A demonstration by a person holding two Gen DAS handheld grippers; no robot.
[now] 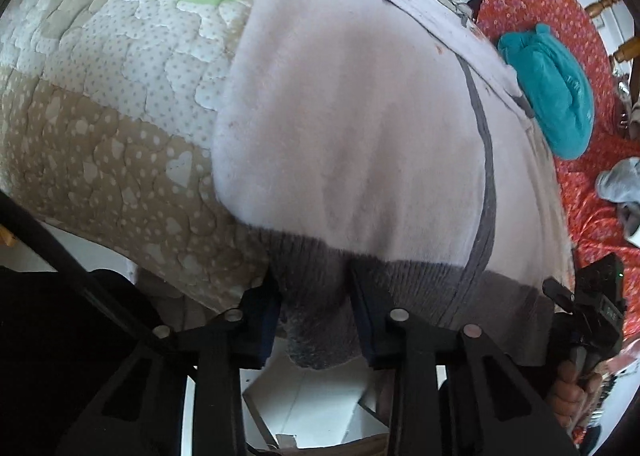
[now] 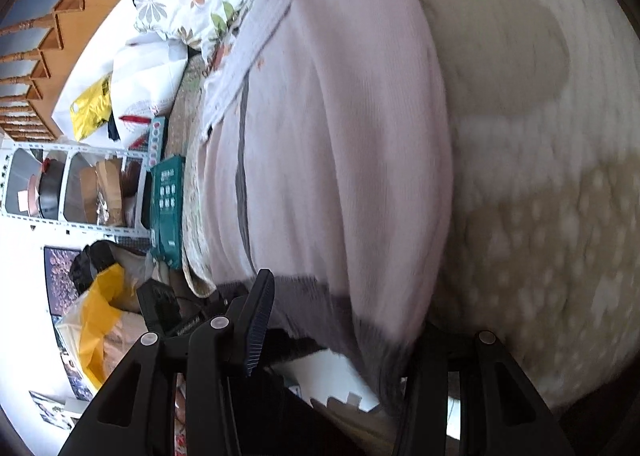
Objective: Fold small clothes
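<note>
Quilted bedding with heart and dot patches [image 1: 100,103] is covering the bed that is serving as the folding surface, and a red floral cover [image 1: 532,15] is lying beyond it. A pale pink sweater [image 1: 352,127] with a grey ribbed hem [image 1: 420,288] and a grey vertical stripe is lying spread across the quilt, its hem hanging at the near edge of the bed.

The left gripper [image 1: 314,320] is standing over the hem with its jaws partly closed and a fold of the grey ribbing bunched between them; the pads appear to be pressing on it. The right gripper [image 2: 340,336] is straddling the same hem further along, jaws standing about half open with the ribbing between them; whether the pads are pressing on the cloth cannot be told.

Task progress is judged early: the sweater is looking largely flat, and no completed fold is showing. A teal garment [image 1: 556,91] and a grey item [image 1: 620,183] on the red cover are seemingly awaiting handling.

Motion blur is smearing the quilt in the right wrist view. The right jaw tip is sitting behind the cloth. The sweater's sleeves and collar end are hard to make out.
</note>
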